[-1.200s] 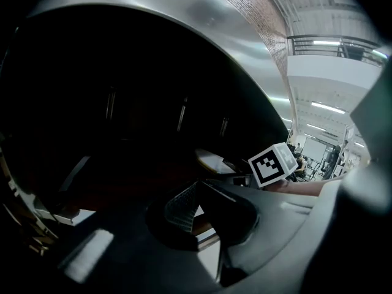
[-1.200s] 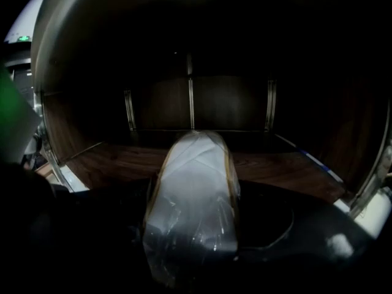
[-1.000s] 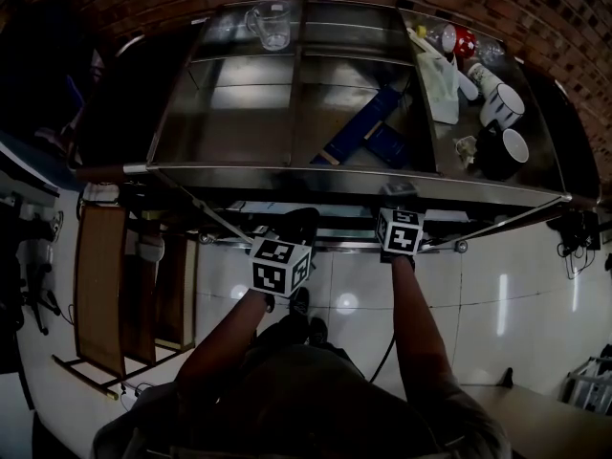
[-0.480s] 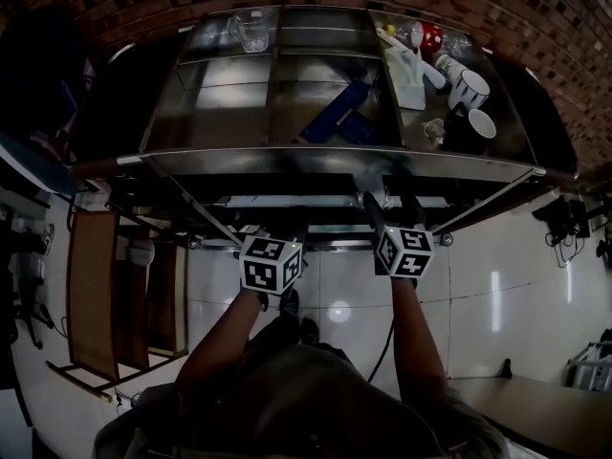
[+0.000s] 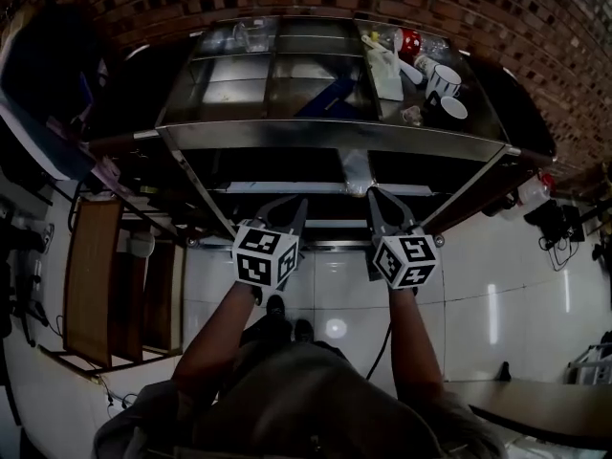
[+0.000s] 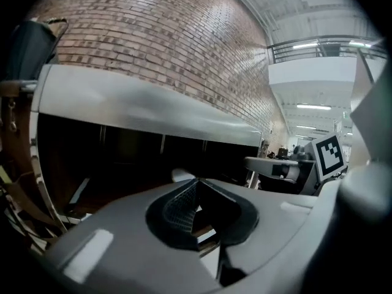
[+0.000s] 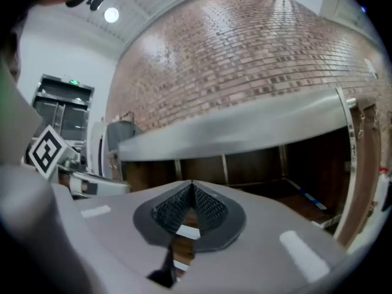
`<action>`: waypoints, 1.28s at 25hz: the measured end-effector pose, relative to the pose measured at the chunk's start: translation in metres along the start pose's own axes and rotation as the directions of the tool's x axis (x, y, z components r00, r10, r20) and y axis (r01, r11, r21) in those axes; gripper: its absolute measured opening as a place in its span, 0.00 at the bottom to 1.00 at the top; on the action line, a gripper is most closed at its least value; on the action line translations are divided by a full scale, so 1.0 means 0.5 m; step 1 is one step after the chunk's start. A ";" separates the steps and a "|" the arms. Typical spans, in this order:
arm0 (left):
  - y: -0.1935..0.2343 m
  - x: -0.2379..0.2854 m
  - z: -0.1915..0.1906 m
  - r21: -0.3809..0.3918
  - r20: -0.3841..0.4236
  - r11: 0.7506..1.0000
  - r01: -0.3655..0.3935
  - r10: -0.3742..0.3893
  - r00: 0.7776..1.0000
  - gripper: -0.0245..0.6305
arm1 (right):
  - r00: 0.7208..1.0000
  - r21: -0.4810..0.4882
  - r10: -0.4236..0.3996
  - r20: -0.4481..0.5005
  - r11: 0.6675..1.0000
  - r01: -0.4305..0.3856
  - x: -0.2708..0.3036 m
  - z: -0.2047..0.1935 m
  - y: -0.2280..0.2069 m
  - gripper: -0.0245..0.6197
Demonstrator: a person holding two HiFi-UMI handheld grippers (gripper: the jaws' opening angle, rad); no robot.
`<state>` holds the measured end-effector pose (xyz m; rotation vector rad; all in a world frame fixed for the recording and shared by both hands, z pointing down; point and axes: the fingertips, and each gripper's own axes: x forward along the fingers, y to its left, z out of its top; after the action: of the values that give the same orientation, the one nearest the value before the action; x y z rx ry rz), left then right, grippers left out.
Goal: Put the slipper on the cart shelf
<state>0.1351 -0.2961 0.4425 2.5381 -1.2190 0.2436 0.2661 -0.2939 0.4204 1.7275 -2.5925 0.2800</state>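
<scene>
Head view: left hand-held gripper [image 5: 295,207], right hand-held gripper [image 5: 373,197] both closed, empty, near cart [image 5: 335,134] front edge.

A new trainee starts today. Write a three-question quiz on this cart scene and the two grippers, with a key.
1. True or false: the right gripper stands wide open.
2. At which end of the cart top do the mugs stand, seen from the head view? A) the left end B) the right end C) the middle
3. Fill in: between the jaws of the left gripper there is ____.

Key: 1 false, it is shut with its jaw tips together. 2 B. 3 nothing, it is shut and empty.
</scene>
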 end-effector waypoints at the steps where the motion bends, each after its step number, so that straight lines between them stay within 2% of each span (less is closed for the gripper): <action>1: -0.005 -0.011 0.008 0.012 0.007 1.000 0.003 -0.003 1.000 0.05 | 1.000 0.001 0.013 0.009 1.000 -0.013 -0.008 0.011 0.016 0.04; 7: -0.005 -0.065 0.051 0.052 0.059 0.998 0.036 -0.039 0.997 0.05 | 0.998 -0.047 0.031 0.054 0.999 -0.028 -0.032 0.071 0.092 0.04; 14: 0.055 -0.157 0.069 0.060 0.068 0.995 0.078 -0.082 0.994 0.05 | 0.998 -0.019 0.024 0.065 1.000 -0.023 -0.030 0.092 0.204 0.04; 19: 0.074 -0.193 0.069 0.048 0.088 0.993 0.106 -0.110 0.990 0.05 | 0.999 0.003 0.022 0.033 1.000 -0.022 -0.028 0.077 0.263 0.04; 32: 0.091 -0.228 0.063 0.049 0.084 0.989 0.138 -0.142 0.986 0.05 | 0.999 0.033 0.005 0.032 0.999 -0.006 -0.035 0.073 0.311 0.04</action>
<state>0.0291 -0.2505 0.3899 2.6828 -1.0693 0.1287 0.1335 -0.2253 0.3609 1.7498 -2.6293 0.2995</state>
